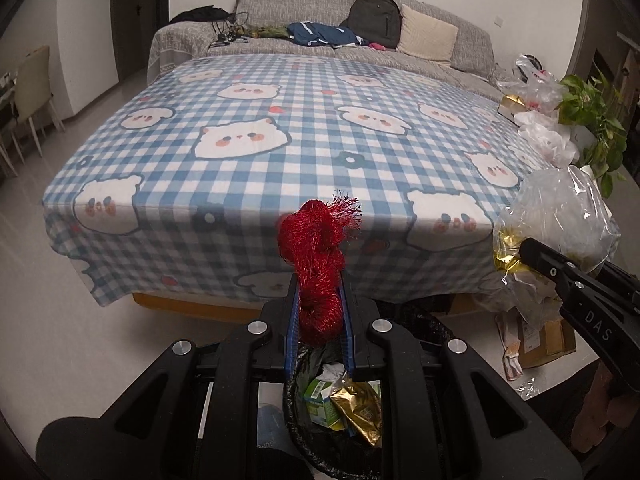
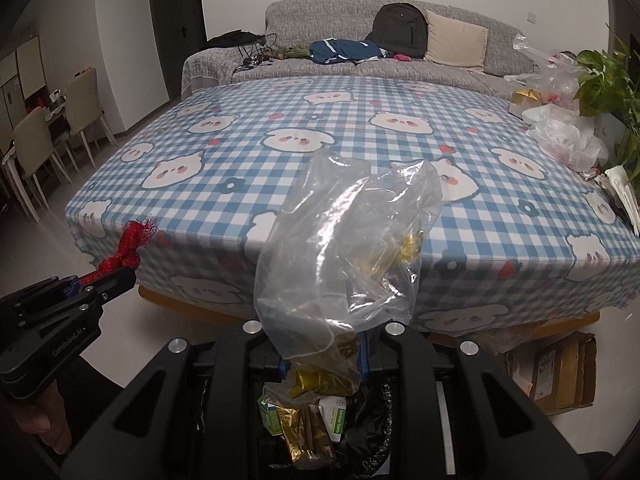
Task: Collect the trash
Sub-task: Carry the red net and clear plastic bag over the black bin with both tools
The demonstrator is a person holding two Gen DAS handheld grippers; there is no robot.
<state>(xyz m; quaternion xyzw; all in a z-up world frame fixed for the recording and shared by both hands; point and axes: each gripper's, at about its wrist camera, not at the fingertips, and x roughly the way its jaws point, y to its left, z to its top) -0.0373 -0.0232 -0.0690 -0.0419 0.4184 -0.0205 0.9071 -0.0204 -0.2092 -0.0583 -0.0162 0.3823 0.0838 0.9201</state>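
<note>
Checked cloth (image 1: pixel 280 128) covering the table, sofa (image 2: pixel 360 40) sitting behind. Left gripper (image 1: pixel 320 312) is clamping a red net (image 1: pixel 320 256) between its blue pads, the net sticking up past the fingertips. Right gripper (image 2: pixel 322 354) is pinching a clear bag (image 2: pixel 344 248) that is billowing upward, gold scraps inside. Both are hovering over a black-lined bin (image 2: pixel 368 412) holding cartons and gold foil, just beside the table edge.
</note>
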